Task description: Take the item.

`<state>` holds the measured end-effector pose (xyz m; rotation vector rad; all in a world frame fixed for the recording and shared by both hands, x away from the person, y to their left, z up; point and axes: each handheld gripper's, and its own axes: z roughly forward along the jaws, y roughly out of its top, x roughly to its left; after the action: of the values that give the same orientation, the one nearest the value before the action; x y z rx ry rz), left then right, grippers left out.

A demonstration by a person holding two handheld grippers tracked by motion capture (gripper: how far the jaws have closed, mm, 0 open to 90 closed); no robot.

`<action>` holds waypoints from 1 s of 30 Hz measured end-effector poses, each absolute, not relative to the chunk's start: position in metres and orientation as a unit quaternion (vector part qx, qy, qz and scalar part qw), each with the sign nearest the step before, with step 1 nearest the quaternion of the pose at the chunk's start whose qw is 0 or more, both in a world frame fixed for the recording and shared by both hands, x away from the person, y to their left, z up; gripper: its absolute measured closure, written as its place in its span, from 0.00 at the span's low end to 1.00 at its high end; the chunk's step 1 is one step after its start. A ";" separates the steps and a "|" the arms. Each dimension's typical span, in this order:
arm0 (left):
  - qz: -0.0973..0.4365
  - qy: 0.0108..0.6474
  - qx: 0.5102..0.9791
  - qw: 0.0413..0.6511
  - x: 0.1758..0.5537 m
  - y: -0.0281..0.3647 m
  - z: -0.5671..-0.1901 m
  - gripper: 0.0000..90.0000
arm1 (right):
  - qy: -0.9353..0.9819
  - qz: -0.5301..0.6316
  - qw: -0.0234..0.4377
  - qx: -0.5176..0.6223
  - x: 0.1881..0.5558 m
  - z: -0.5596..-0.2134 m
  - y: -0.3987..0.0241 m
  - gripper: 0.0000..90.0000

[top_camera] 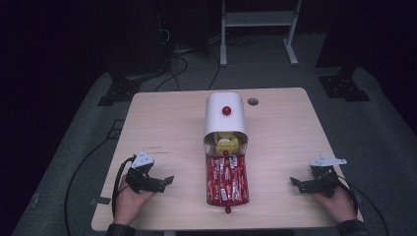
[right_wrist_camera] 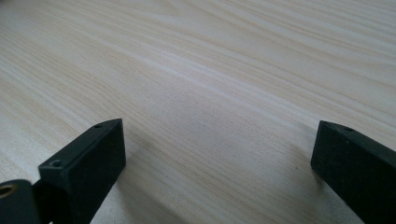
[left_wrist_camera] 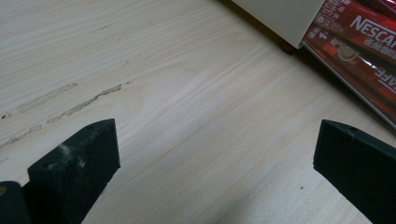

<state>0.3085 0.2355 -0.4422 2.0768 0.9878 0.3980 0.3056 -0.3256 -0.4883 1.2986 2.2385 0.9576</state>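
The left gripper (top_camera: 164, 181) and right gripper (top_camera: 296, 183) rest near the table's (top_camera: 162, 118) front corners, jaws wide apart, empty. Between them lies a drawer (top_camera: 227, 179) of red packets; behind it a white box (top_camera: 225, 118), perhaps holding something yellow.

High overhead; jaw cameras skimming the shared table (top_camera: 167, 128).

white box (top_camera: 224, 114): round-topped, red knob, mid-desk | drawer (top_camera: 227, 196): pulled out toward the person, clear-walled | contents: red Nescafé sachets (top_camera: 227, 179) lying flat, packed lengthwise
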 end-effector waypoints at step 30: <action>0.145 0.379 0.818 0.409 0.305 0.216 -0.426 0.00 | 0.796 0.341 0.190 0.462 0.306 -0.488 -0.326 0.03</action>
<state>0.3053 0.2157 -0.4258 2.0602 0.9547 0.3642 0.3056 -0.3256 -0.4883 1.2980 2.2382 0.9574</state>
